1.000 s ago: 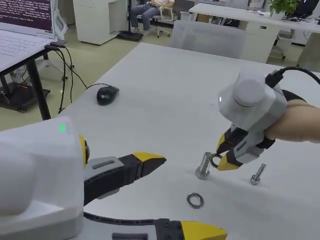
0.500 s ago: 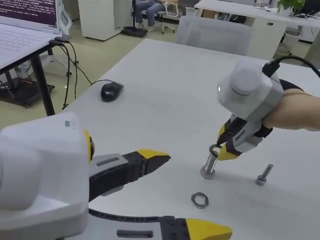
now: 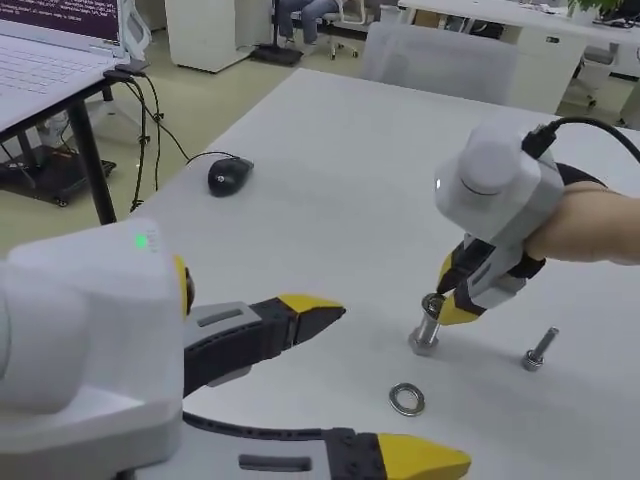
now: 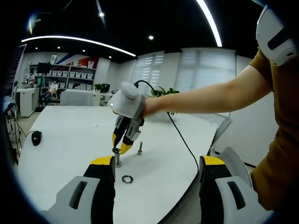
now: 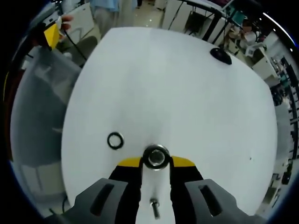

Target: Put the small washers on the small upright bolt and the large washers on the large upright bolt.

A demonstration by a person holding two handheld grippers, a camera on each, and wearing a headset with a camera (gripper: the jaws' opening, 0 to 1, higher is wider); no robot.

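My right gripper (image 3: 452, 303) is shut on a large washer (image 5: 156, 156), holding it right at the top of the large upright bolt (image 3: 426, 330). In the right gripper view the washer ring sits between the yellow fingertips (image 5: 131, 162), over the bolt's end. The small bolt (image 3: 538, 350) stands to the right, apart from the gripper. A second large washer (image 3: 406, 399) lies flat on the white table in front of the large bolt. My left gripper (image 3: 375, 385) is open at the near edge, holding nothing; its own view shows the right gripper (image 4: 122, 142) and bolt (image 4: 117, 158) ahead.
A black mouse (image 3: 229, 176) lies on the table's far left. The white table (image 3: 340, 180) stretches back to a grey chair (image 3: 440, 62). A laptop stand with cables is off the table's left side. A person's arm (image 4: 196, 98) reaches across the left gripper view.
The right gripper has carried the large washer from beside the large bolt up onto its top end. The left gripper has stayed open in place; the head camera shifted slightly.
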